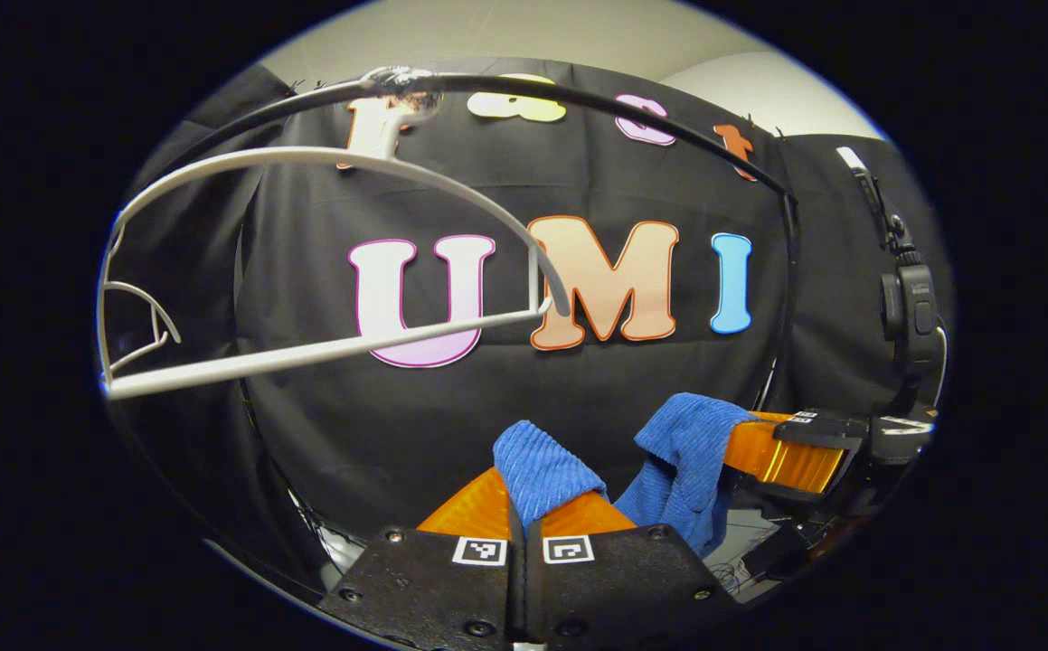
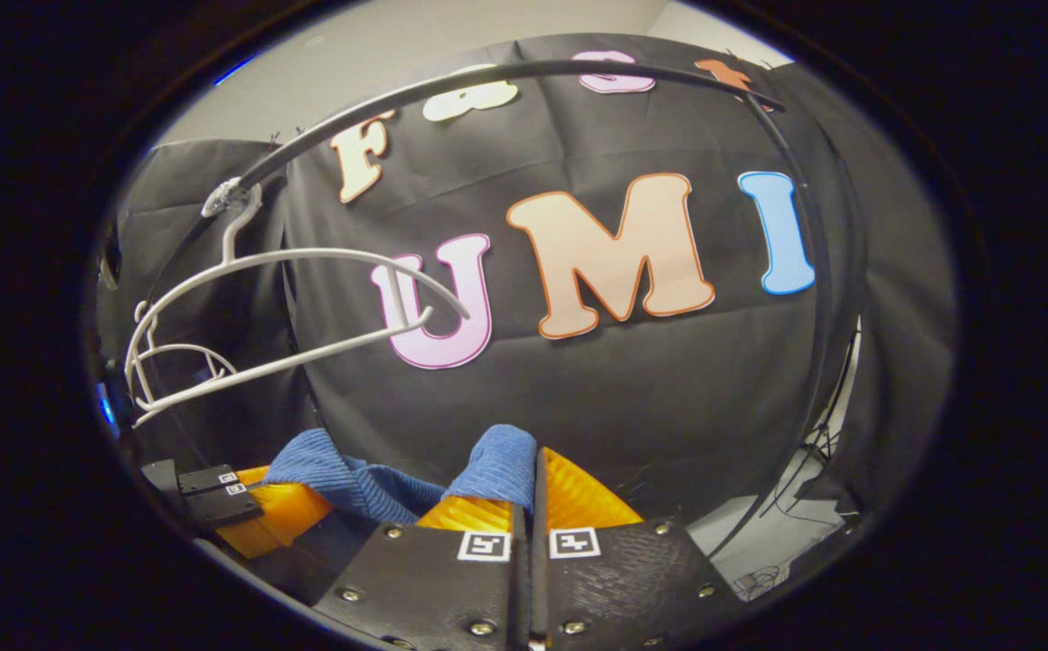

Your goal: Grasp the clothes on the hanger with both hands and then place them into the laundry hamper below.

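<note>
1. In the left gripper view, the left claw (image 1: 524, 520) was seen closed, its two fingers pressed together on a fold of the blue ribbed knit garment (image 1: 682, 461), which rose in a bunch between the fingertips.
2. In the same view, the garment was seen to run rightward from that fold to the right claw (image 1: 781, 452), where its other end was draped over and gripped at the fingers.
3. In the right gripper view, the right claw (image 2: 528, 493) was recorded as closed, with a bunch of the garment (image 2: 352, 484) pinched between both fingers.
4. From there the cloth was seen to stretch leftward to the left claw (image 2: 261, 511), low at the left of that view.
5. The garment was thus held in the air between the two claws, below and apart from the hanger.
6. The white plastic clothes hanger (image 1: 306, 262) was noted bare, hooked on the curved black rail (image 1: 632, 113) in front of the black cloth wall; it was also seen at the left of the right gripper view (image 2: 252, 316).
</note>
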Available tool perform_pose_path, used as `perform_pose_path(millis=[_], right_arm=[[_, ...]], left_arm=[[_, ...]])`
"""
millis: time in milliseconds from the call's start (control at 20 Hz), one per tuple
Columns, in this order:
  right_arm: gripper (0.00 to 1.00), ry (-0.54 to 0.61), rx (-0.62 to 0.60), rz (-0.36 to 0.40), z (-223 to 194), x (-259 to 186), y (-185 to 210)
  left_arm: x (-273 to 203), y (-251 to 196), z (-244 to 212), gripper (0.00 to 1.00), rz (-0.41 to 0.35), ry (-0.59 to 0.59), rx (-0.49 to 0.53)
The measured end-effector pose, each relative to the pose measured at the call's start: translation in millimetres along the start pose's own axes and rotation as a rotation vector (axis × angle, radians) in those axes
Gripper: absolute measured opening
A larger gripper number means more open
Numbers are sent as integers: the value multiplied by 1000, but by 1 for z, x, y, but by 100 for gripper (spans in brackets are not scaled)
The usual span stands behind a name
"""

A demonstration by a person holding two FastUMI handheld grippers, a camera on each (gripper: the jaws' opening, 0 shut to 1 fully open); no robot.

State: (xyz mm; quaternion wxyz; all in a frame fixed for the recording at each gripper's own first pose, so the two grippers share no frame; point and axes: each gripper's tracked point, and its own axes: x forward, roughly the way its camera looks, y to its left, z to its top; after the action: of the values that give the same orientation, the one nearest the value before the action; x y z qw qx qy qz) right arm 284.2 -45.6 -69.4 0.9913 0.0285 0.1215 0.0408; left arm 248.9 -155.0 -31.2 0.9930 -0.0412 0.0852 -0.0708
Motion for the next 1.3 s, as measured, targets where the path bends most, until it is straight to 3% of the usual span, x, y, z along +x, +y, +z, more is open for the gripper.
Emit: perform_pose_path(millis=[350, 850, 1000, 1300], right_arm=[[2, 129, 4, -37, -61, 31, -11], [2, 355, -3, -122, -168, 73, -31], [2, 452, -19, -132, -211, 77, -32], [2, 607, -27, -182, -282, 72, -43]], left_arm=[[35, 6, -61, 1, -21, 90, 54], [70, 16, -169, 1, -54, 293, 38], [70, 11, -209, 1, -82, 375, 69], [72, 24, -285, 1, -87, 541, 12]])
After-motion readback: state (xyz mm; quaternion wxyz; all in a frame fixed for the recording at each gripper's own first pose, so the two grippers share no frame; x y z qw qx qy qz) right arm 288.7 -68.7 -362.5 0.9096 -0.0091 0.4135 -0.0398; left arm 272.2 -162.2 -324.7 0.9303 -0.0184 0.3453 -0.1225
